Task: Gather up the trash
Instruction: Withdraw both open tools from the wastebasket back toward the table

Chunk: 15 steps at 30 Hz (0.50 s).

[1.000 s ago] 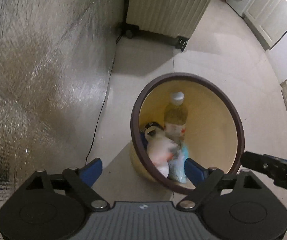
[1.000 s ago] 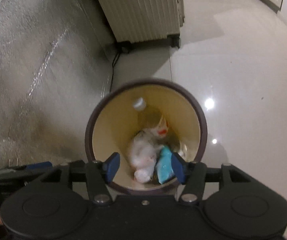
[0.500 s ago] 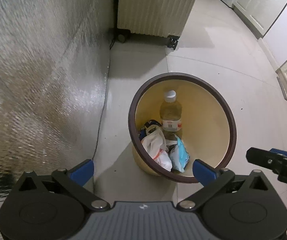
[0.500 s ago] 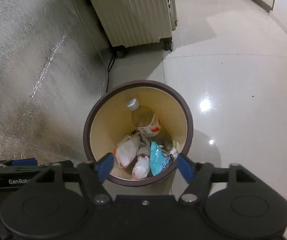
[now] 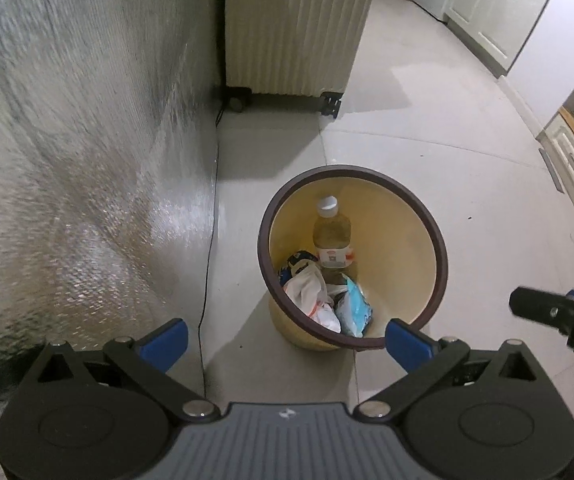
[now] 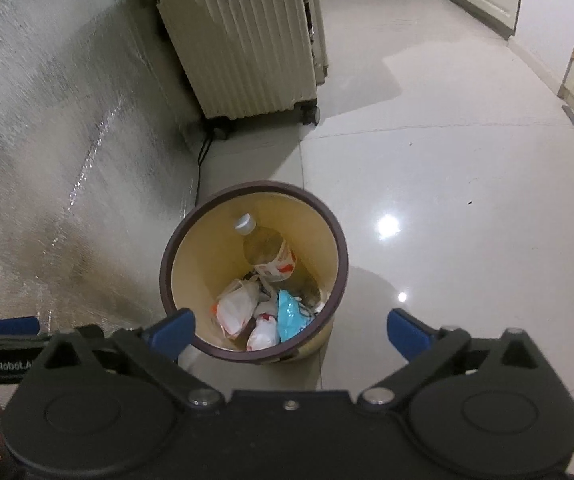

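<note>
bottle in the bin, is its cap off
No, the bottle leans inside the bin with its white cap on.

A bottle [image 5: 332, 236] and wrappers [image 5: 311, 296] lie in the bin [image 5: 435, 240], with the suitcase [image 5: 295, 24] behind it.

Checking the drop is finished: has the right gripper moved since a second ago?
Yes. The right gripper has pulled up and back from the bin, which looks smaller below it, with more of the suitcase showing. Its jaws have just been opening, empty.
</note>
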Each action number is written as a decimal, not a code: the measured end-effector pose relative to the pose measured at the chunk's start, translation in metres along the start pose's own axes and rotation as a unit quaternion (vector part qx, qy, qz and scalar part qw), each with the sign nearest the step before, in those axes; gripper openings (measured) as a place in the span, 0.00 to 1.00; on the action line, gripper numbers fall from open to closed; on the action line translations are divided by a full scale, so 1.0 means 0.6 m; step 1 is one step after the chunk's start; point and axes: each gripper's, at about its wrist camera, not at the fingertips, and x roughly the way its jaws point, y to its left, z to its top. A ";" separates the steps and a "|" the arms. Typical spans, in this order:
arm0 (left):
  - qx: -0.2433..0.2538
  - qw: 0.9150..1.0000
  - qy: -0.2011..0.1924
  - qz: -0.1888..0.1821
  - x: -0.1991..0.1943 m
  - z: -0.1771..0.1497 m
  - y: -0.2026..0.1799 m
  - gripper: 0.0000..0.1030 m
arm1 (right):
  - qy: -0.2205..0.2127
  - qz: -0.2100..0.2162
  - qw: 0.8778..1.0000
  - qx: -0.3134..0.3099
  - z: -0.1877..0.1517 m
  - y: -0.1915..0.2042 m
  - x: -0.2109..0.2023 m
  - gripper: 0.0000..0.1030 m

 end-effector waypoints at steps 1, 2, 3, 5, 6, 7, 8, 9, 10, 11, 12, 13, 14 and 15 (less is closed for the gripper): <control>0.002 1.000 -0.002 0.000 -0.009 -0.002 -0.001 1.00 | -0.004 -0.004 1.000 0.000 -0.001 -0.001 -0.007 1.00; 0.003 1.000 -0.005 0.000 -0.017 -0.004 -0.002 1.00 | -0.006 -0.006 1.000 0.000 -0.002 -0.001 -0.014 1.00; 0.004 1.000 -0.007 -0.001 -0.025 -0.006 -0.002 1.00 | -0.008 -0.008 1.000 -0.002 -0.004 -0.002 -0.023 1.00; 0.007 1.000 -0.013 0.000 -0.043 -0.009 -0.003 1.00 | -0.014 -0.010 1.000 -0.005 -0.008 -0.003 -0.041 1.00; 0.009 1.000 -0.016 0.000 -0.054 -0.011 -0.004 1.00 | -0.018 -0.013 1.000 -0.007 -0.011 -0.003 -0.052 1.00; 0.010 1.000 -0.020 0.000 -0.062 -0.012 -0.004 1.00 | -0.021 -0.017 1.000 -0.009 -0.013 -0.003 -0.061 1.00; 0.011 1.000 -0.024 -0.001 -0.072 -0.014 -0.005 1.00 | -0.024 -0.021 0.999 -0.010 -0.015 -0.002 -0.070 1.00; 0.013 1.000 -0.028 -0.001 -0.082 -0.016 -0.007 1.00 | -0.029 -0.023 0.999 -0.011 -0.018 -0.003 -0.081 1.00; 0.016 0.999 -0.031 -0.001 -0.091 -0.019 -0.008 1.00 | -0.032 -0.022 0.999 -0.011 -0.021 -0.005 -0.091 1.00; 0.019 0.999 -0.035 -0.002 -0.101 -0.021 -0.011 1.00 | -0.034 -0.021 0.999 -0.011 -0.024 -0.006 -0.100 1.00; 0.021 0.999 -0.039 -0.003 -0.111 -0.023 -0.013 1.00 | -0.038 -0.022 0.999 -0.010 -0.026 -0.008 -0.111 1.00; 0.023 0.999 -0.043 -0.005 -0.122 -0.025 -0.015 1.00 | -0.041 -0.024 0.999 -0.010 -0.029 -0.008 -0.120 1.00; 0.025 0.999 -0.046 -0.006 -0.129 -0.026 -0.017 1.00 | -0.044 -0.026 0.999 -0.012 -0.032 -0.009 -0.130 1.00; 0.027 0.998 -0.050 -0.007 -0.138 -0.027 -0.019 1.00 | -0.045 -0.028 0.998 -0.014 -0.034 -0.009 -0.138 1.00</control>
